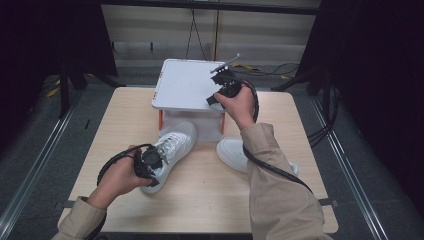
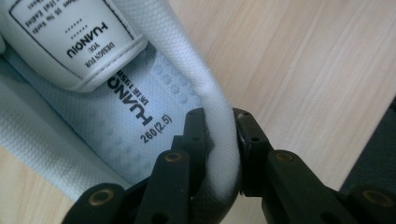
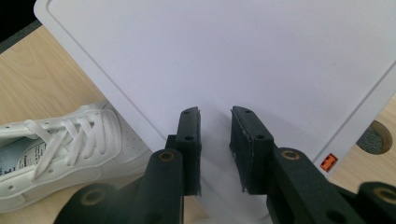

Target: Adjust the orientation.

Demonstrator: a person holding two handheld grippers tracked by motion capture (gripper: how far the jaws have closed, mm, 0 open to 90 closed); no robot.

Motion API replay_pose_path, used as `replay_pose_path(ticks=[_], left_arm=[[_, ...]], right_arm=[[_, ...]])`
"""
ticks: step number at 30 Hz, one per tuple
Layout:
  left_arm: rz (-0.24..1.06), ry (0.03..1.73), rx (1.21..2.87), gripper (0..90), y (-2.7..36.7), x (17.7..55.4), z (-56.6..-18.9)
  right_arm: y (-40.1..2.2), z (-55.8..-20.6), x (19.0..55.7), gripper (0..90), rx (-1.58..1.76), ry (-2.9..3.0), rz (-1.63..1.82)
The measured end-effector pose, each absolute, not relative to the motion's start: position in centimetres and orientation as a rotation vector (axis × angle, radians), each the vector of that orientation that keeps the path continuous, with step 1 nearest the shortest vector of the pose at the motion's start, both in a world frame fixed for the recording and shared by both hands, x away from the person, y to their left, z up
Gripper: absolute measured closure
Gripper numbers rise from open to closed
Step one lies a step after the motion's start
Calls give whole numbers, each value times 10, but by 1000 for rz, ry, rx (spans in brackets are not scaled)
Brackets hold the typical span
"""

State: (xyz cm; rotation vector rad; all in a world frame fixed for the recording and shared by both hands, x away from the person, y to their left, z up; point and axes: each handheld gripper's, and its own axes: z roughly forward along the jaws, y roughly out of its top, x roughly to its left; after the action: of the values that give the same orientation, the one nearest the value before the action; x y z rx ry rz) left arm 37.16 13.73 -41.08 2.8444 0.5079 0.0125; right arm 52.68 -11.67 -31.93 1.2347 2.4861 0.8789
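Observation:
A white sneaker (image 1: pixel 174 144) lies on the wooden table (image 1: pixel 200 200), its toe toward a white box. My left gripper (image 1: pixel 152 172) is shut on the padded heel collar; in the left gripper view one pad is inside the sneaker (image 2: pixel 116 116) and one outside, left gripper (image 2: pixel 219 126). A second white sneaker (image 1: pixel 231 152) lies to the right, partly under the person's right sleeve. My right gripper (image 1: pixel 212 102) hovers over the near right part of the box's white lid (image 1: pixel 182 85). In the right gripper view the right gripper (image 3: pixel 215 121) has a narrow gap with nothing between its jaws, over the lid (image 3: pixel 210 56).
The white box stands at the table's far middle, with orange corner pieces under its lid. The laced sneaker (image 3: pixel 65 140) sits just in front of it. A round hole (image 3: pixel 376 137) shows in the tabletop beside the box. Cables trail from both grippers.

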Motion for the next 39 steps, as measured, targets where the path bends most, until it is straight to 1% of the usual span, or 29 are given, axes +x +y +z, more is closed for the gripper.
replay_pose_path(ticks=[2,3,6,12,15,17,18,19,21,22,23,25,27,28,33,36,37,39], left_arm=[[13,480,2854,770,135,373,-405],[30,459,2847,765,129,372,-395],[72,428,2865,754,116,374,-386],[99,448,2855,743,100,380,-375],[135,428,2852,739,95,389,-368],[136,455,2811,739,93,399,-366],[136,455,2811,739,93,399,-366],[153,474,2798,739,90,410,-369],[147,505,2766,732,89,423,-376],[147,505,2766,725,89,423,-376],[162,544,2742,712,87,433,-382],[120,637,2730,711,83,439,-389],[147,675,2709,720,80,442,-393],[169,667,2714,720,79,443,-394],[173,711,2694,722,80,453,-402],[104,753,2691,736,83,457,-409],[96,753,2682,739,84,457,-410],[121,734,2679,730,85,455,-410]], right_arm=[[-117,-320,527,727,1236,2486,886],[-118,-320,527,743,1245,2479,896],[-120,-321,527,753,1242,2479,905],[-120,-321,526,757,1214,2482,898],[-119,-321,526,758,1213,2487,884],[-118,-320,526,760,1204,2492,875],[-118,-320,527,761,1206,2492,871],[-117,-320,527,762,1207,2491,866],[-117,-320,527,765,1204,2494,856],[-116,-320,527,770,1196,2498,851],[-116,-320,527,772,1198,2496,849],[-116,-320,526,772,1194,2496,847],[-116,-321,526,775,1190,2494,864],[-117,-321,527,779,1190,2495,864],[-117,-321,526,782,1178,2497,859],[-117,-321,526,782,1173,2497,856],[-117,-321,527,782,1176,2498,856],[-117,-321,527,782,1186,2496,859]])
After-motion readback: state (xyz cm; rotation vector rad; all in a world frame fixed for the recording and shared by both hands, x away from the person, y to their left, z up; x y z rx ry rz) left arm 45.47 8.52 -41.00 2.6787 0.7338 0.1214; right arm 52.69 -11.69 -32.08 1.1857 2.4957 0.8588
